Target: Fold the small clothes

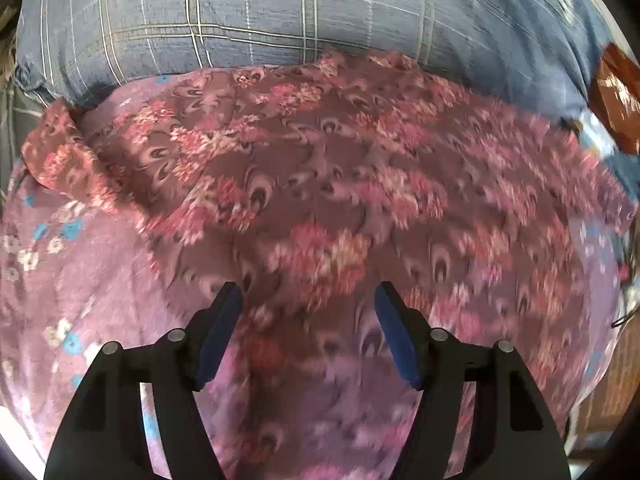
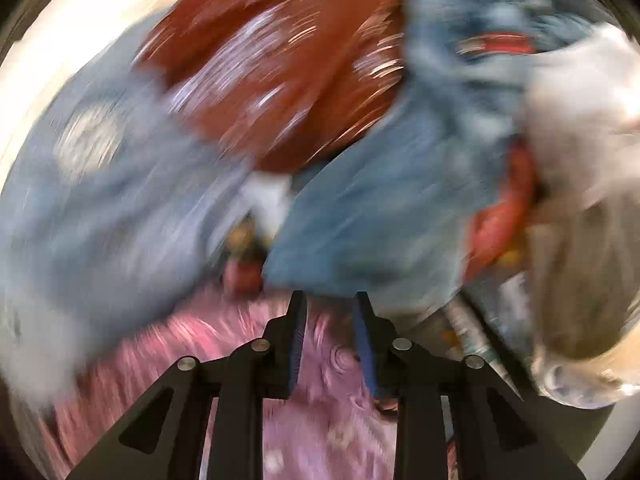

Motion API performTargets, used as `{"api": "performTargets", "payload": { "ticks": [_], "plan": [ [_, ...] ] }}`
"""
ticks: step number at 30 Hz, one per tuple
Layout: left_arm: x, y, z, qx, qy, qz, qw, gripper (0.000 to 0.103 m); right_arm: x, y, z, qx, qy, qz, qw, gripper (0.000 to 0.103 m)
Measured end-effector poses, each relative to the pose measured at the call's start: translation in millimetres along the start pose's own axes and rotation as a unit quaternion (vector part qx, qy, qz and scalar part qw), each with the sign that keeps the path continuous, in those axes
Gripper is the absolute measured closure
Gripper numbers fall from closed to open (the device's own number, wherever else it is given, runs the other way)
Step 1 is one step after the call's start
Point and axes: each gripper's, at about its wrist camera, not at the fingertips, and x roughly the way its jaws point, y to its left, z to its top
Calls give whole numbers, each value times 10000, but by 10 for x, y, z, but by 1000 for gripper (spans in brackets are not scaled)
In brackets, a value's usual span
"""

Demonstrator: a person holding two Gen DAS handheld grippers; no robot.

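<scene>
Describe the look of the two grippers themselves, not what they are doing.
The left gripper and the right gripper look alike: matte black angular frames with triangular cut-outs, round silver pivot pins on the linkages, and jaws faced with ribbed dark blue pads. No cables, labels or sleeves show in either wrist view.

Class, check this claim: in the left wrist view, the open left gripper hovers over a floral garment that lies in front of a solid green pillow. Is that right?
One detail is wrong. The pillow is blue-grey with a plaid grid of pale lines, not solid green. The left wrist view shows it behind the floral garment, with the left gripper open above the cloth, as stated.
</scene>
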Motion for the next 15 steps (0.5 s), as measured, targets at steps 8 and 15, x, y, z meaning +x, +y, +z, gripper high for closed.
{"api": "performTargets", "payload": {
  "ticks": [8, 15],
  "plan": [
    [326, -51, 113, -92, 90, -364, 9993, 33, -126, -147, -559, 223, 205, 587, 9978, 42],
    [320, -133, 105, 171, -84, -504, 9985, 29, 380, -203, -947, 873, 543, 32, 9947, 42]
  ]
}}
